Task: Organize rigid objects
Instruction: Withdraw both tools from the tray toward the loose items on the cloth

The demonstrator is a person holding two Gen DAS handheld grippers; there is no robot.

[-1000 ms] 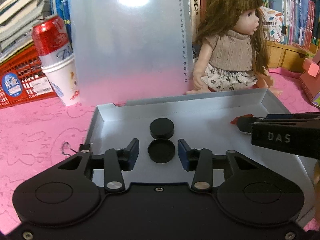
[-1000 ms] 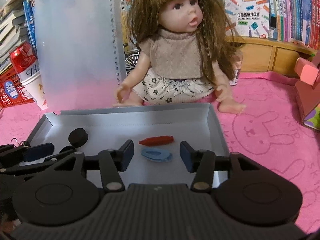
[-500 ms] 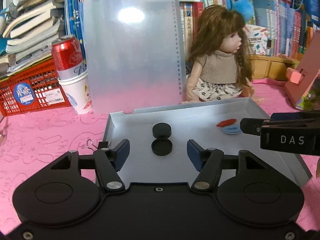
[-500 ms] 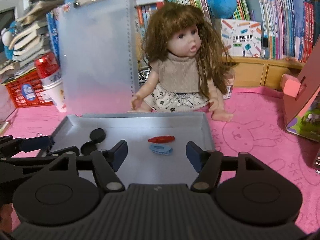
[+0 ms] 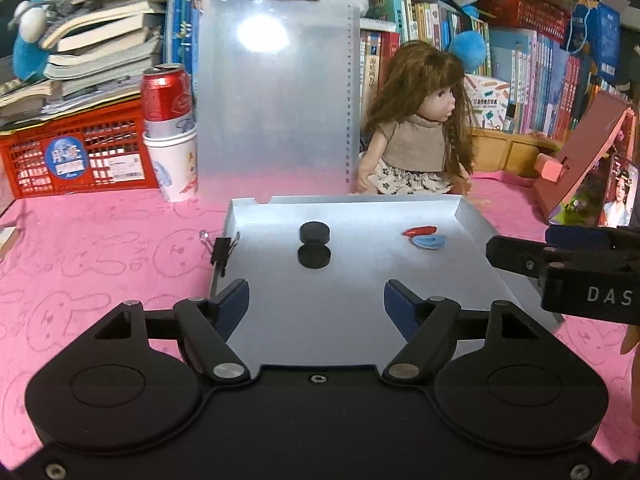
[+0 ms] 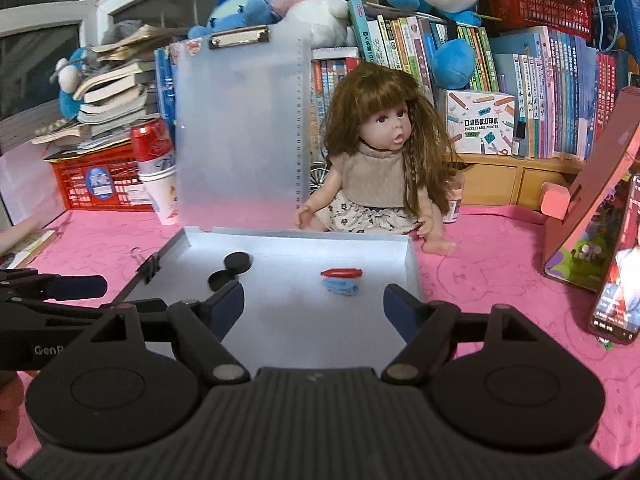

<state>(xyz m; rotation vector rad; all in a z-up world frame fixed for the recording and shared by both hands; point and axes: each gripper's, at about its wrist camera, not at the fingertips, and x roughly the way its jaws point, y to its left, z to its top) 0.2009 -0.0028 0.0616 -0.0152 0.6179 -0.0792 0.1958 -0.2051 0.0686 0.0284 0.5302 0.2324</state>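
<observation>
A shallow grey tray (image 5: 360,304) (image 6: 304,320) lies on the pink cloth. In it sit two black round pieces (image 5: 314,233) (image 5: 314,257) (image 6: 237,261) (image 6: 222,279), a red pointed piece (image 5: 418,231) (image 6: 341,272) and a light blue flat piece (image 5: 429,241) (image 6: 341,285). My left gripper (image 5: 316,300) hovers over the tray's near end, its jaws opening with nothing between them. My right gripper (image 6: 313,300) hangs likewise over the near end, jaws opening and empty. Each gripper shows at the edge of the other's view.
A black binder clip (image 5: 222,249) grips the tray's left rim. Behind stand a frosted clipboard (image 5: 276,92), a doll (image 5: 420,140), a red can in a paper cup (image 5: 170,132), a red crate (image 5: 76,152). A pink box (image 6: 588,208) and a phone (image 6: 618,280) are at the right.
Both grippers have pulled back and up from the tray while their jaws widened. The black pieces and the red and blue pieces stay in the tray.
</observation>
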